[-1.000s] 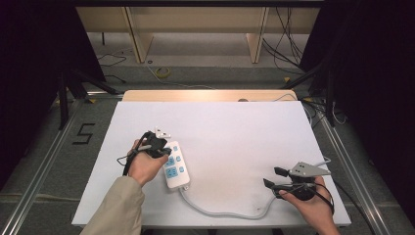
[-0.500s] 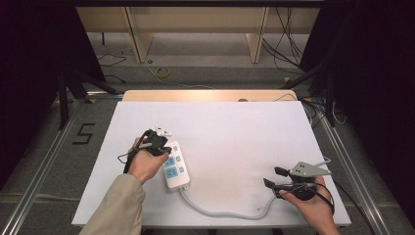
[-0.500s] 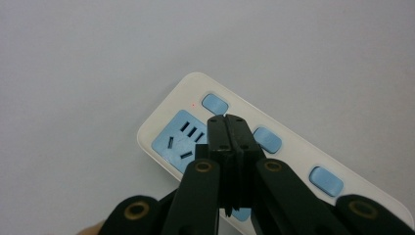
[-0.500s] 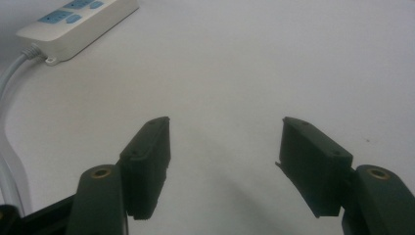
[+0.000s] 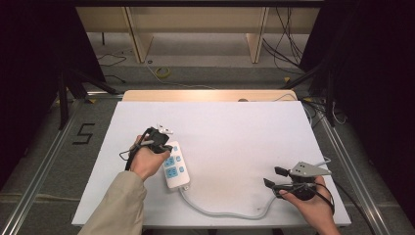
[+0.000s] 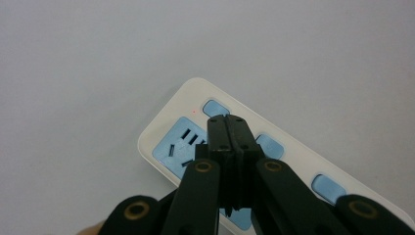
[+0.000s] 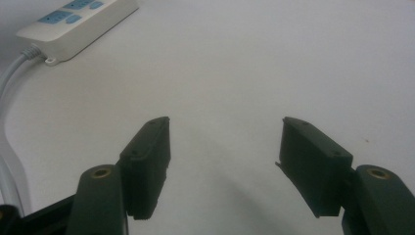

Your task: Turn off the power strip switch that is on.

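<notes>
A white power strip (image 5: 175,166) with blue sockets and blue switch buttons lies left of centre on the white table (image 5: 235,132). My left gripper (image 5: 165,145) is shut, with nothing between its jaws, and points down at the strip's far end. In the left gripper view the closed tips (image 6: 229,128) sit over the power strip (image 6: 171,132), just beside a blue button (image 6: 215,107) and a small red light (image 6: 194,110). My right gripper (image 5: 274,177) rests near the front right edge, open. Its jaws (image 7: 226,122) stand wide apart over bare table.
The strip's white cable (image 5: 220,213) curves along the front edge toward my right gripper, and the cable (image 7: 7,78) runs past that gripper's left jaw. A wooden board (image 5: 210,95) borders the table's far side. Metal rails (image 5: 44,161) flank the table.
</notes>
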`<state>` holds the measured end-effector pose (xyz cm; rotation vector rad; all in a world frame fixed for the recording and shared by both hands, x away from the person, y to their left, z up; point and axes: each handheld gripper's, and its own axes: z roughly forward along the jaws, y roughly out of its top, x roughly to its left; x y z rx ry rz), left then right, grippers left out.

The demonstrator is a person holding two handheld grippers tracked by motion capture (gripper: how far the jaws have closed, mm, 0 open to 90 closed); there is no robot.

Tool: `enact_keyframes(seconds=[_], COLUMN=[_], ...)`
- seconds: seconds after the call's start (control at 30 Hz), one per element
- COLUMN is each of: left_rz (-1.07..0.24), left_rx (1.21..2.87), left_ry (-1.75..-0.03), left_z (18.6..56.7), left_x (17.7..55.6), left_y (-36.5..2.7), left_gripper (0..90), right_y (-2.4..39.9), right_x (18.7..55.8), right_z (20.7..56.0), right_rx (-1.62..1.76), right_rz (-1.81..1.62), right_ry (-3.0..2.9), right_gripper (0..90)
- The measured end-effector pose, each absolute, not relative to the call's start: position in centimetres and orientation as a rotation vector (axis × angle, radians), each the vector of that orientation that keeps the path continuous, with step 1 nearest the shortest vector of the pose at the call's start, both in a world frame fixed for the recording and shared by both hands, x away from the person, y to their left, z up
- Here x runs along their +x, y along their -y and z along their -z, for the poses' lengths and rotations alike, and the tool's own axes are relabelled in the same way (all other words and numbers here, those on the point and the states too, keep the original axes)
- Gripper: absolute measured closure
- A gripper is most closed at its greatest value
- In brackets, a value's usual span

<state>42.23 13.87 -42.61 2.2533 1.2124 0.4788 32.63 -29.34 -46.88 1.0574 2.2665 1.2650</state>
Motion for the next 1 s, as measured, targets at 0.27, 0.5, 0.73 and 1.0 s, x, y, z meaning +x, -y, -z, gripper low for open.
enact_keyframes(seconds=[0.27, 0.5, 0.73, 1.0], left_rz=[-0.474, -0.470, -0.464, -0.466], left_rx=[2.268, 2.274, 2.276, 2.279], left_ry=[-1.207, -1.214, -1.218, -1.224], left_z=[42.5, 42.4, 42.3, 42.0], left_x=[42.6, 43.0, 43.3, 43.6], left_y=[-13.6, -13.5, -13.5, -13.5], left_gripper=[89.8, 89.8, 89.8, 89.8], right_y=[29.4, 29.4, 29.4, 29.3], right_x=[32.6, 32.6, 32.6, 32.6], right_z=[46.8, 46.8, 46.8, 46.8], right_rx=[1.059, 1.058, 1.059, 1.064], right_rz=[-1.264, -1.266, -1.266, -1.269], right_ry=[-2.266, -2.264, -2.265, -2.262], right_gripper=[37.0, 37.0, 36.9, 37.0])
